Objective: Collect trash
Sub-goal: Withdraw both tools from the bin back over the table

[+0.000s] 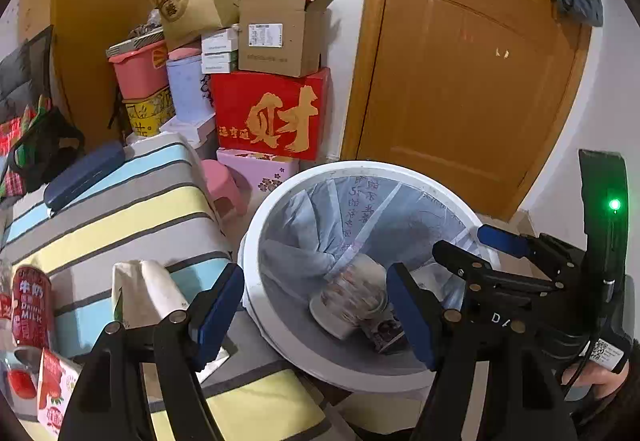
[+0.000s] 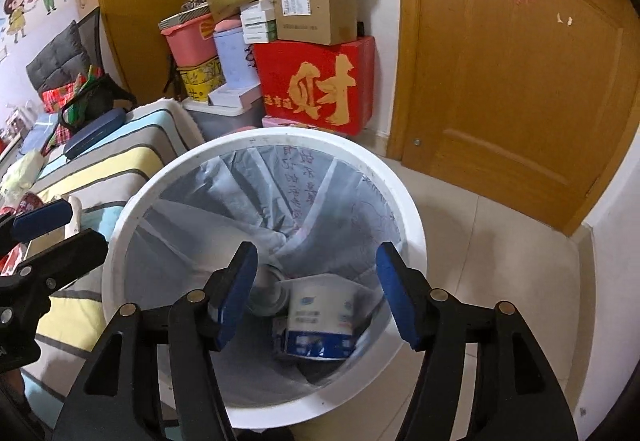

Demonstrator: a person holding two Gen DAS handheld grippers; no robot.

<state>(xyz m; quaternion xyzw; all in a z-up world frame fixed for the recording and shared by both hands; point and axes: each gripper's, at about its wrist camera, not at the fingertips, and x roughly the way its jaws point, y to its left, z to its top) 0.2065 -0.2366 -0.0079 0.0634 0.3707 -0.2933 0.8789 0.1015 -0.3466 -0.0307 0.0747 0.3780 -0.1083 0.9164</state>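
A white trash bin (image 1: 400, 171) with a pale plastic liner stands beside the striped table; it also shows in the right wrist view (image 2: 132, 209). Inside lie a paper cup (image 1: 348, 297) and a blue-and-white carton (image 2: 322, 317). My left gripper (image 1: 320, 311) is open and empty, at the bin's near rim by the table edge. My right gripper (image 2: 316, 293) is open and empty, right over the bin's mouth; it shows in the left wrist view (image 1: 460, 245). On the table at left lie a crumpled paper bag (image 1: 144, 291), a red milk can (image 1: 30, 305) and a strawberry carton (image 1: 54, 385).
A striped cloth covers the table (image 1: 120, 201), with a dark blue case (image 1: 84, 173) on it. Stacked boxes, a red carton (image 1: 272, 113) and pink containers stand against the wall behind the bin. A wooden door (image 1: 480, 61) is at the right, with tiled floor (image 2: 500, 241) below.
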